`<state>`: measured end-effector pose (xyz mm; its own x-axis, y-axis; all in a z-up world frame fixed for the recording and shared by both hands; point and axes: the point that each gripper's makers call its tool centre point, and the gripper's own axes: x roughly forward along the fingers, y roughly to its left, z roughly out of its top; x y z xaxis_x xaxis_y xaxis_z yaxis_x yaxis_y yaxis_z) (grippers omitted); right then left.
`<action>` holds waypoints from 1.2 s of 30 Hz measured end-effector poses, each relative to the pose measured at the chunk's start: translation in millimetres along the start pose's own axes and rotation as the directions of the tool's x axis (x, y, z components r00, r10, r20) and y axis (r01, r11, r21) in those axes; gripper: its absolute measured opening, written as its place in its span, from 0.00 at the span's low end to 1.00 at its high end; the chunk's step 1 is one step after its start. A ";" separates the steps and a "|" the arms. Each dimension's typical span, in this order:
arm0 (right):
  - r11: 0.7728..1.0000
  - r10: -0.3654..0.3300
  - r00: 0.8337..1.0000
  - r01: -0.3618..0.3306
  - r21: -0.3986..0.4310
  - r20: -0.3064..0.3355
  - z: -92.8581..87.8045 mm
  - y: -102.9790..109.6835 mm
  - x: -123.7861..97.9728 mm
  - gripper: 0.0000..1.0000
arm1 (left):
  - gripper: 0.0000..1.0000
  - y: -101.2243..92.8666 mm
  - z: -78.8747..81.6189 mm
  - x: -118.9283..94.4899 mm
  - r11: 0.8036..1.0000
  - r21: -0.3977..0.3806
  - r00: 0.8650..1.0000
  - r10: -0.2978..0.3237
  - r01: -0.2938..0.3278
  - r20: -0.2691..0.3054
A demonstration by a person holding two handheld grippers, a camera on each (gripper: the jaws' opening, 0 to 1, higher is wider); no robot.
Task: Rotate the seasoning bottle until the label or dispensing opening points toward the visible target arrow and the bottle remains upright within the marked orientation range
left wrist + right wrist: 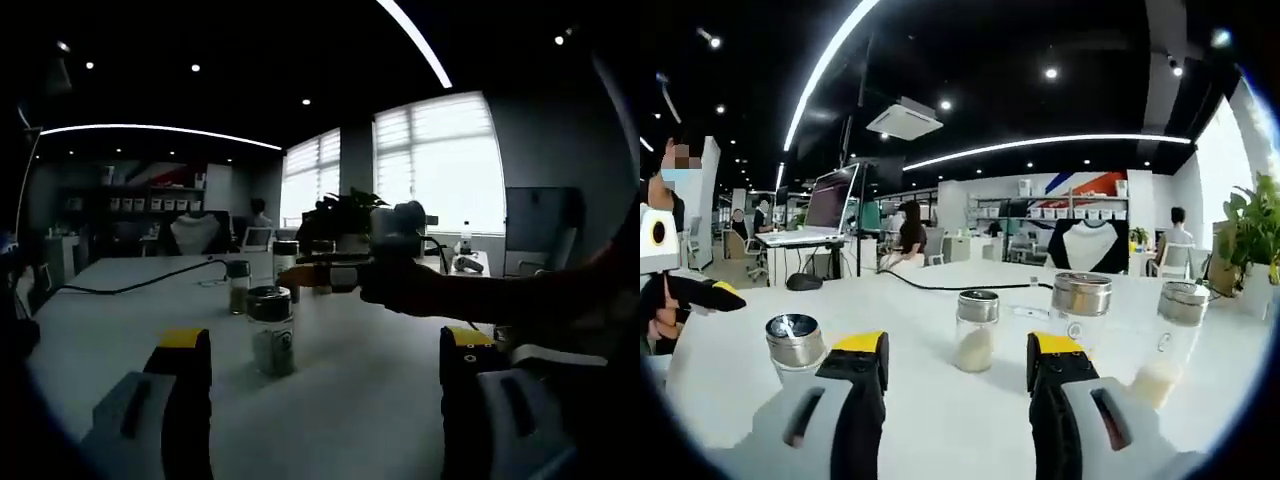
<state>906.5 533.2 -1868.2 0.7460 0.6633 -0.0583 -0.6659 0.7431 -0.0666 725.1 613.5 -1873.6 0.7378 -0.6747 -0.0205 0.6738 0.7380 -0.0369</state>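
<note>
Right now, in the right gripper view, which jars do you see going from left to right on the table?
Jar with the shiny metal lid → small jar with pale powder → tall jar behind the jaw → jar at the right edge.

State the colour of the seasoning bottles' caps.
Silver metal, clearest in the right gripper view on the seasoning bottles.

4 shakers (977, 330) crowd the right hand-held gripper (956, 365); bare table (730, 350) lies leftward.
</note>
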 end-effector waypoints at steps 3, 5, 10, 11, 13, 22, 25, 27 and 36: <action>1.000 -0.002 1.000 0.002 -0.009 -0.008 -3.2 -3.9 11.2 0.51 | 1.00 -0.8 1.5 -0.6 1.000 0.011 1.000 0.005 -0.005 -0.001; 1.000 -0.005 1.000 0.005 -0.017 -0.012 -5.4 -5.7 18.2 0.51 | 1.00 -1.0 2.4 -1.5 1.000 0.017 1.000 0.007 -0.007 0.000; 0.998 -0.019 0.999 0.016 -0.065 -0.033 -12.8 -9.7 35.3 0.48 | 1.00 -0.7 1.4 -3.7 0.999 0.028 1.000 0.020 -0.019 -0.007; 0.998 -0.025 0.999 0.023 -0.065 -0.032 -13.3 -10.8 37.4 0.47 | 1.00 -0.8 1.0 -3.9 0.999 0.028 1.000 0.019 -0.019 -0.010; 0.998 -0.028 0.999 0.027 -0.054 -0.025 -13.3 -12.7 42.5 0.47 | 1.00 -1.2 0.3 -3.9 1.000 0.026 1.000 0.017 -0.016 -0.013; 0.994 -0.054 0.998 0.056 -0.096 0.028 -10.2 -20.8 68.1 0.38 | 1.00 -4.0 -2.9 -2.3 1.000 0.026 1.000 0.006 -0.005 -0.023; 0.997 -0.059 0.998 0.060 -0.041 0.024 -13.1 -22.6 74.2 0.38 | 1.00 -5.9 -4.5 -1.2 1.000 0.029 1.000 -0.003 0.004 -0.028; 0.997 -0.063 0.998 0.064 -0.043 0.030 -14.3 -24.5 77.4 0.36 | 1.00 -6.4 -6.2 -0.2 1.000 0.026 0.999 -0.008 0.008 -0.032; 0.997 -0.067 0.997 0.069 -0.044 0.042 -14.3 -21.9 90.0 0.36 | 1.00 -5.5 -9.6 0.9 1.000 0.011 0.999 -0.015 0.016 -0.037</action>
<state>988.3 575.3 -1886.3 0.7884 0.6150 -0.0119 -0.6121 0.7825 -0.1138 721.7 608.7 -1883.0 0.7255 -0.6858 -0.0567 0.6856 0.7275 -0.0265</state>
